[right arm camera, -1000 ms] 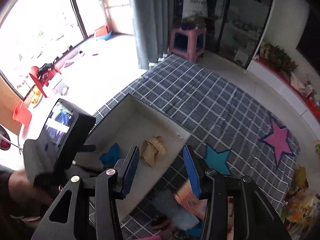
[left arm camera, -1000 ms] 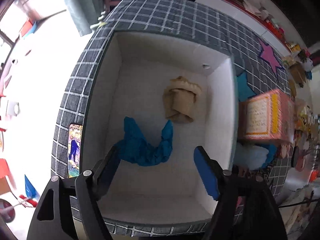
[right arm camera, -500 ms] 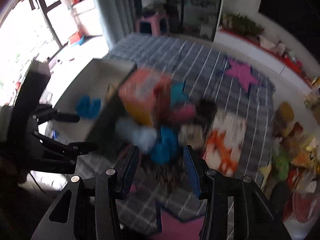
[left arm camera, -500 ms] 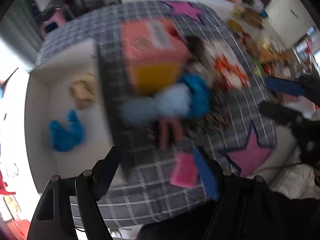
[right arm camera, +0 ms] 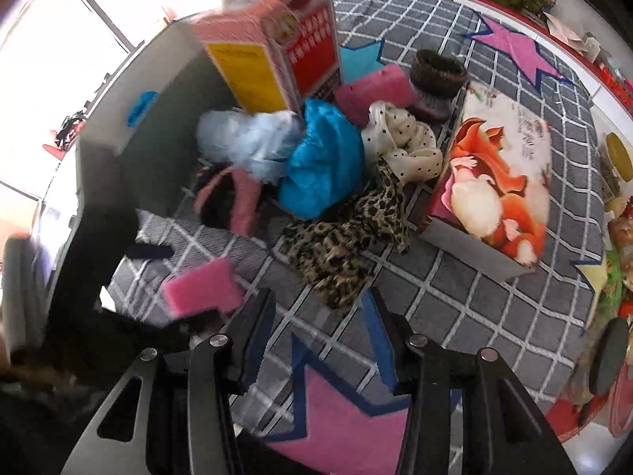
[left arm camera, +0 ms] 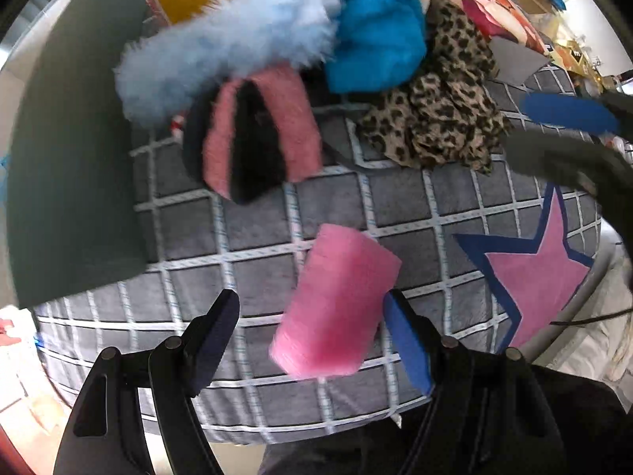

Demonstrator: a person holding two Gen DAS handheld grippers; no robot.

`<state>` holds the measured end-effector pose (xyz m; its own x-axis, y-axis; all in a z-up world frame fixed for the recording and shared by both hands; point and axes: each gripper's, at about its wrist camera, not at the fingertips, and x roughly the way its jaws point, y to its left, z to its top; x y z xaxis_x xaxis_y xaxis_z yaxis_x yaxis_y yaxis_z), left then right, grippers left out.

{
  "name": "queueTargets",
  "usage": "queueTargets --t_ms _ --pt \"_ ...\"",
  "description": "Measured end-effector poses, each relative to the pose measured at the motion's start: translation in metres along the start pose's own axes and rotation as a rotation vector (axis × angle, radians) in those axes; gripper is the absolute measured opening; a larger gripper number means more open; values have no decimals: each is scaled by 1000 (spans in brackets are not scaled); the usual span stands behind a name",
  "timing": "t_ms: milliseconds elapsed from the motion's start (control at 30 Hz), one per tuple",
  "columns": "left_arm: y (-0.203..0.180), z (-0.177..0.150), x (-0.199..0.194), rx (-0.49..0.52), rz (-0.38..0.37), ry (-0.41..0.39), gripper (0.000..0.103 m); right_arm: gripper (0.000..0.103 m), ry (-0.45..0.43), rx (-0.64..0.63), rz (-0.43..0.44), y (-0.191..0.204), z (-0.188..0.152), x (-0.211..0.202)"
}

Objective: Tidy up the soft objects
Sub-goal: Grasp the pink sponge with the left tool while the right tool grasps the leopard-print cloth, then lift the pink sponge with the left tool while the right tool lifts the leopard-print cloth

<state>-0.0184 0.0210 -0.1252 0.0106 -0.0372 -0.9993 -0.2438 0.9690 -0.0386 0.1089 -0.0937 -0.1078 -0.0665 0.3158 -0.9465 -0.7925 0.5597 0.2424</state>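
Between the spread jaws of the left gripper [left arm camera: 310, 328] lay a pink sponge [left arm camera: 336, 304] on the checked rug [left arm camera: 253, 233], not pinched yet, probably lined up as the next pick. Right gripper [right arm camera: 318, 326] hung open and empty near the leopard scarf [right arm camera: 340, 237]. Beyond sat the unsorted pile beside the box [right arm camera: 158, 150], likely its destination.

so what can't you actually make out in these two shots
- Left wrist view: whether the left gripper touches the pink sponge lying between its open fingers; depth is unclear.
- Left wrist view: the right gripper is blurred by motion at the right edge.
- Right wrist view: the white bin interior is hidden behind its own wall and the pink carton.
- Right wrist view: print on the fox box is too small and blurred.
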Motion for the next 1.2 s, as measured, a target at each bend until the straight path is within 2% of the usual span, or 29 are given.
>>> queueTargets --t_ms 100,200,233,267,300,333,433,567,733,833,1000,1200 --pt "-10 -5 13 -1 13 16 75 48 31 -40 -7 4 10 25" --pt "-15 -10 14 -8 32 -11 75 48 50 -107 -14 13 22 54" --pt "-15 -11 13 -19 28 -10 71 48 43 -92 -8 12 26 59" --pt "-13 -12 12 -26 30 -15 60 46 44 -68 8 10 29 63" --pt "-7 -12 9 -32 29 -23 51 38 46 -39 28 7 32 66" --pt "-2 -13 5 -40 22 -31 23 22 54 -17 43 3 32 67" --pt "15 -13 -2 -87 -63 -8 24 20 35 -1 69 -5 22 52" --pt "15 -15 -15 -74 -90 -15 24 20 -9 20 82 -23 -4 18" --pt "-3 -15 -38 -44 -157 -38 24 20 -62 118 56 -58 -36 -22" --pt "-24 -3 -50 21 -164 -57 24 20 -93 216 26 -87 -47 -39" --pt "-50 26 -75 108 -152 -110 24 20 -142 302 -9 -112 -45 -61" --pt "-87 96 -105 185 -120 -161 24 20 -190 335 -48 -131 -30 -76"
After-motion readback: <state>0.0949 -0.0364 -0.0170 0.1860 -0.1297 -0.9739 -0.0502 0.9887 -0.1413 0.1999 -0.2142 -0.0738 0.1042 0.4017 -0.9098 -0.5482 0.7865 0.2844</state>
